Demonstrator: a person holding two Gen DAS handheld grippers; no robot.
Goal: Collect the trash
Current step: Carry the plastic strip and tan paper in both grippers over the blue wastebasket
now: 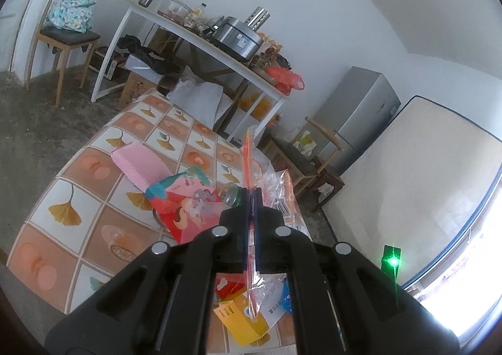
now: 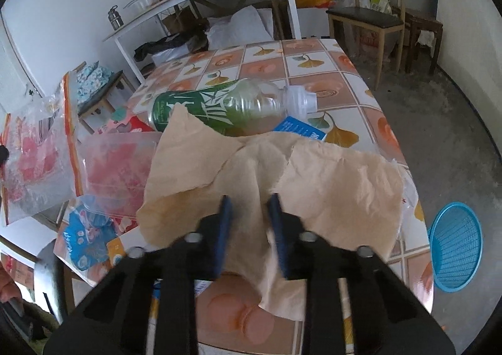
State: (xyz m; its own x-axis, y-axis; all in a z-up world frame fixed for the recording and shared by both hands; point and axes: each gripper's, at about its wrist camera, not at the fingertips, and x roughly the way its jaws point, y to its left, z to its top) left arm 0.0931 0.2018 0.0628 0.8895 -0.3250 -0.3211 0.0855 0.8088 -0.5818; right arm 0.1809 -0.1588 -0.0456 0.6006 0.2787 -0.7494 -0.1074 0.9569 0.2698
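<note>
Tiled tablecloth (image 2: 317,50), one bottle (image 2: 219,107), one tissue (image 2: 329,185), one clear bag (image 1: 260,179)

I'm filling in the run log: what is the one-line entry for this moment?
left claw: shut on clear zip bag | right claw: on brown paper napkin | green bottle: lying on table

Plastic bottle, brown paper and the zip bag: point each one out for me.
plastic bottle (image 2: 219,104), right wrist view, on its green label.
brown paper (image 2: 339,191), right wrist view, on its crumpled right half.
zip bag (image 1: 269,182), left wrist view, on the clear film beside its orange strip.
</note>
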